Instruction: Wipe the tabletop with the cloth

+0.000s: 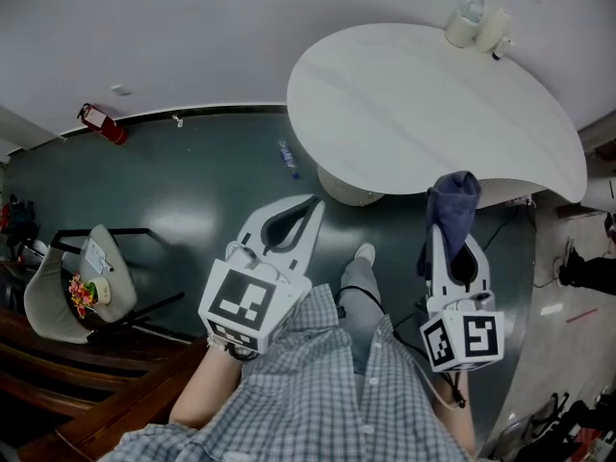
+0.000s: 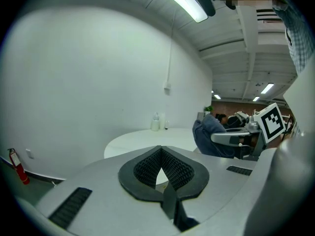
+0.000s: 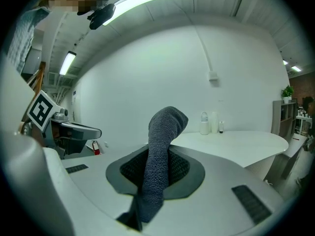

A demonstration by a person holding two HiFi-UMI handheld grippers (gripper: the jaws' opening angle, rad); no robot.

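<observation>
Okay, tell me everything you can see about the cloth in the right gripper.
The cloth is dark blue-grey with a nubby, towel-like weave. It is bunched into a thick roll and clamped between the jaws of the right gripper. One end sticks out past the jaw tips and curls over, and a thin tail trails back between the jaws. It hangs in the air near the edge of the white table, apparently clear of it, so only the gripper touches it.

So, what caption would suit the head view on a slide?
Right gripper clamps a dark blue cloth by the edge of the white table; left gripper shut, empty; wiping not yet begun.
</observation>
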